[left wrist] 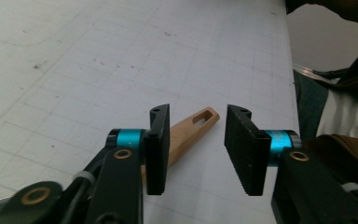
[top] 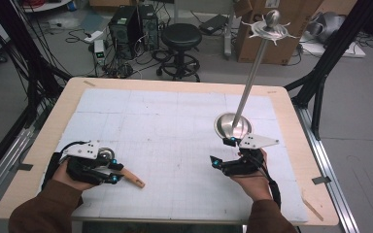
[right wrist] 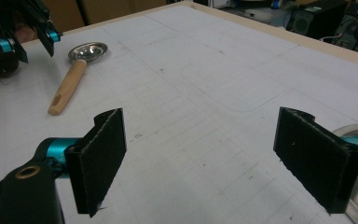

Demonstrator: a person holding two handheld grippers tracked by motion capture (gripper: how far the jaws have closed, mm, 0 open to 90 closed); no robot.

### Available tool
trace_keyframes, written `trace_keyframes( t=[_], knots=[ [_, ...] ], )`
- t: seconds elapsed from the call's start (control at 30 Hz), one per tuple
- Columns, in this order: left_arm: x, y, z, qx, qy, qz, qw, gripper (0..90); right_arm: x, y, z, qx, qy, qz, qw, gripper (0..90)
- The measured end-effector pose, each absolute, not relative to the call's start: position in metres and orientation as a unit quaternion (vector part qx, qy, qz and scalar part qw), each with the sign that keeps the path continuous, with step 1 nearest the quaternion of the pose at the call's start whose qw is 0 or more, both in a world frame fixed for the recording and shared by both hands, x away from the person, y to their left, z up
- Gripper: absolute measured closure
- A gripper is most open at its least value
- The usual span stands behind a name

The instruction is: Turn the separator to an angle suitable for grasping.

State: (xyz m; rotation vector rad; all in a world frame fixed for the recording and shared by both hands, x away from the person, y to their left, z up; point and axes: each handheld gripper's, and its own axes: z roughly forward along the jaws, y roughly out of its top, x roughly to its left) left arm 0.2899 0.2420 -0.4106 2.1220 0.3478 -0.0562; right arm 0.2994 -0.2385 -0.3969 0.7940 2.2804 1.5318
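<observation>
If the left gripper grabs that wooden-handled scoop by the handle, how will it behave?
The scoop looks rigid: wooden handle, small metal bowl. Probably light, though bowl-heavy, so it may droop from an end grasp. The rounded handle could roll if nudged sideways. The left gripper is open around the handle.

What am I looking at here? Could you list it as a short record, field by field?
Surface: white gridded mat on a wooden table
Left tool: open, over a wooden handle
Spoon: wooden handle, small metal bowl, lying flat
Right tool: open, holding nothing
Metal stand: round base, tall thin pole, beside the right tool
</observation>
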Motion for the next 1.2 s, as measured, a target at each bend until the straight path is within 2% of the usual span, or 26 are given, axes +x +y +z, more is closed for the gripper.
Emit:
trace_keyframes(
  t=[0.3, 0.47, 0.87, 1.2],
  knots=[
    [0.289, 0.228, -0.423, 0.891, 0.129, -0.049, 0.433, 77.6, 0.3, -0.239, -0.397, 0.276, 0.79, 0.529, 0.14, 15.8],
    [0.287, 0.223, -0.426, 0.904, 0.111, -0.038, 0.412, 88.5, 0.3, -0.238, -0.398, 0.275, 0.792, 0.526, 0.142, 15.8],
    [0.285, 0.213, -0.431, 0.918, 0.102, -0.034, 0.383, 89.7, 0.301, -0.238, -0.399, 0.277, 0.794, 0.522, 0.142, 16.0],
    [0.285, 0.201, -0.433, 0.923, 0.102, -0.009, 0.371, 89.7, 0.301, -0.238, -0.4, 0.277, 0.795, 0.52, 0.142, 16.2]
  ],
)
